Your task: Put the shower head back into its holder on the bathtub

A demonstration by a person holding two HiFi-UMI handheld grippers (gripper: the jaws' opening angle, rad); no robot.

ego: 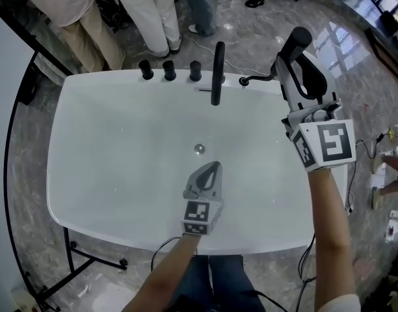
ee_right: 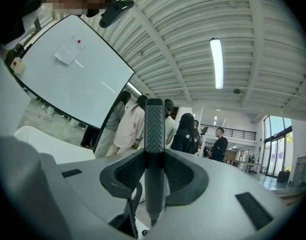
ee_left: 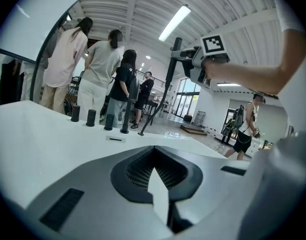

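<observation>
Far-right corner of tub (ego: 108, 142): shower head (ego: 296, 43) above the rim, close to a black fitting (ego: 246, 80) on that rim.
R gripper (ego: 302, 67): clamped on shower head; black stick runs straight up btwn the jaws in right gripper view.
L gripper (ego: 214, 168): jaws pressed together, nothing btwn them; over tub's near-middle.
Far edge: 3 knobs (ego: 168, 70), then spout (ego: 218, 70) btwn knobs & fitting.
Beyond far edge: people (ego: 153, 12) standing.
</observation>
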